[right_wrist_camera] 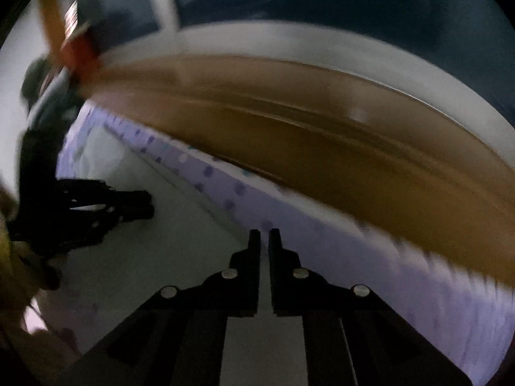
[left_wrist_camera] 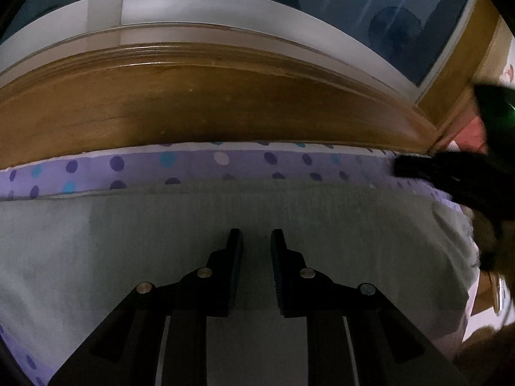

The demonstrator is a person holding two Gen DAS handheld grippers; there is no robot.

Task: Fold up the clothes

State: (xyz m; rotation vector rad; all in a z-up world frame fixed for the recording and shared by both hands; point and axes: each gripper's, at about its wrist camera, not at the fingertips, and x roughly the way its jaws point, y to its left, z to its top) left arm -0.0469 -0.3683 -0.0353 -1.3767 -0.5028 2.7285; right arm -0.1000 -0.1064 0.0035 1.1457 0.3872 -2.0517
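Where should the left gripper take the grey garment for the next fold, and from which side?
Probably its far edge, where the grey garment ends flat against the dotted sheet. Bring the left gripper straight forward and down; that hem runs crosswise ahead of it.

Both wrist views low over bed, facing wooden headboard [left_wrist_camera: 206, 106] (shared)

Two grippers are showing: the left gripper [left_wrist_camera: 256, 236] and the right gripper [right_wrist_camera: 264, 236], each showing two black fingers. One pale grey garment [left_wrist_camera: 193, 225] is lying on one purple dotted sheet [left_wrist_camera: 193, 162], with one wooden board [left_wrist_camera: 193, 106] and one window [left_wrist_camera: 225, 6] standing behind.
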